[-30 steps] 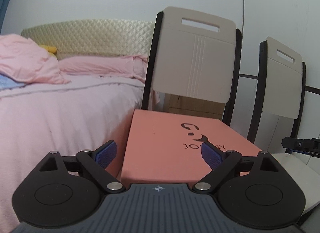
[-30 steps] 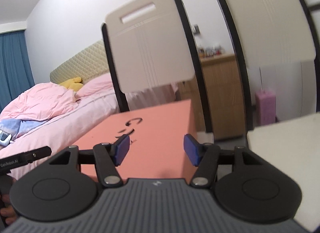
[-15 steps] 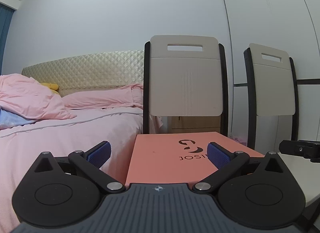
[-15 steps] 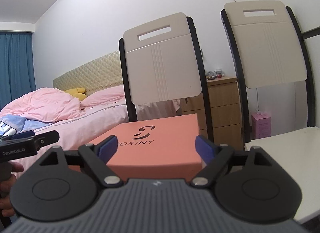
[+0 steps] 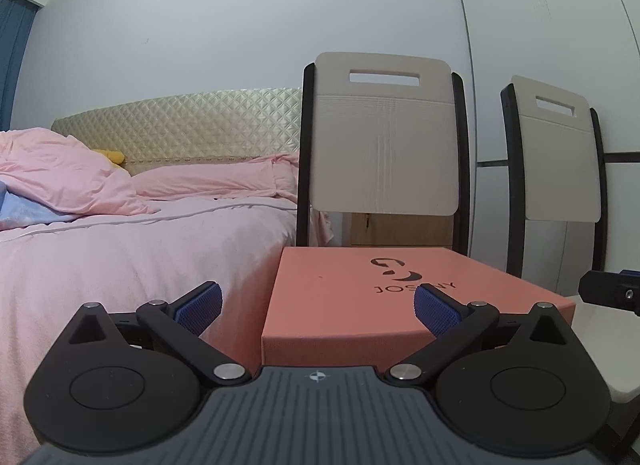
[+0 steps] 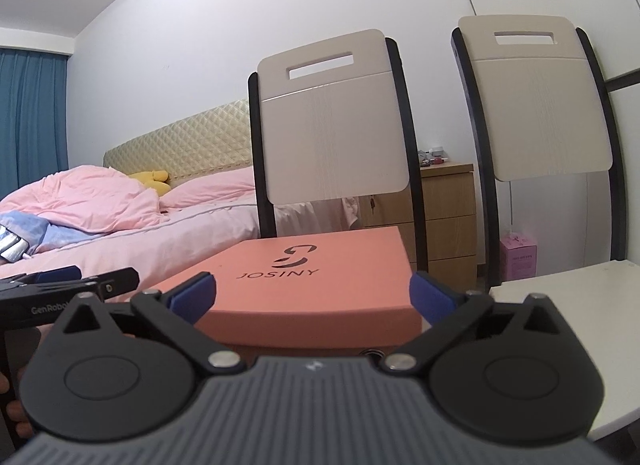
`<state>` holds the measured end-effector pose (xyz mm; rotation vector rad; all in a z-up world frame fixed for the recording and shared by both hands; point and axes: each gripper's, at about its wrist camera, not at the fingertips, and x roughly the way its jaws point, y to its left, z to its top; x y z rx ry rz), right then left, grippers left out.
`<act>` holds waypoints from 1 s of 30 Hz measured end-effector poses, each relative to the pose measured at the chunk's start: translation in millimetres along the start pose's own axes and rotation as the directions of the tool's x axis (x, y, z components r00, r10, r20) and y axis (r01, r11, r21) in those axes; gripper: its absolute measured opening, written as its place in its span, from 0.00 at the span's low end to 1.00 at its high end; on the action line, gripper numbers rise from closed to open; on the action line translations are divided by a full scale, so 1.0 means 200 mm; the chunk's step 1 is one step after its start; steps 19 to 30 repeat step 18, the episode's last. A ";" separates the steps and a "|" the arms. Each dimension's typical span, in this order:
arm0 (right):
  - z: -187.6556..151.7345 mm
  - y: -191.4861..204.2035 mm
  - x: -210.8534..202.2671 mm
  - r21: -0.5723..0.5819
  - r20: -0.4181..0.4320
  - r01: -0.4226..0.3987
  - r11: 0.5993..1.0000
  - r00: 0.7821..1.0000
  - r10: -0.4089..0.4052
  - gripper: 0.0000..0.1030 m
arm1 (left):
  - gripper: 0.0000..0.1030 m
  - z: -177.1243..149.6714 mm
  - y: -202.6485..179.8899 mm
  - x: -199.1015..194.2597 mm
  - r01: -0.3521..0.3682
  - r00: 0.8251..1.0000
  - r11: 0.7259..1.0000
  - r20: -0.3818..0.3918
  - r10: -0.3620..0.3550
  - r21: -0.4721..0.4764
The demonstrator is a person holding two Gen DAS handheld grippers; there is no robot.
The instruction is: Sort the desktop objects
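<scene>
A salmon-pink flat box printed JOSINY lies lid up just ahead of both grippers, in front of a chair. My left gripper is open wide, and its blue pads stand clear of the box's near left corner. My right gripper faces the box from the right. Its jaws are opening, and the near edge of the box lies between the pads untouched. Each gripper shows at the edge of the other's view: the right gripper and the left gripper.
A white table lies right of the box. Two beige folding chairs stand behind it against the wall. A bed with pink bedding fills the left. A wooden nightstand and a small pink carton sit behind.
The right gripper's jaws went from narrow to wide apart, and the left's widened a little. Both views levelled out and drew back from the box, which now lies lower in view.
</scene>
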<state>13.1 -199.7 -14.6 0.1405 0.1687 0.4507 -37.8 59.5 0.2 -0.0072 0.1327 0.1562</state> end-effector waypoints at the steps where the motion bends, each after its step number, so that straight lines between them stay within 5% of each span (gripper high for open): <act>1: 0.00 0.00 0.01 -0.001 -0.003 -0.001 1.000 1.000 0.001 1.00 | 1.00 0.00 0.00 0.00 0.000 1.000 1.000 -0.002 0.000 0.002; 30: -0.01 -0.01 0.01 0.019 -0.021 0.012 1.000 1.000 -0.012 1.00 | 1.00 -0.01 -0.01 0.01 -0.001 1.000 1.000 -0.016 0.002 0.022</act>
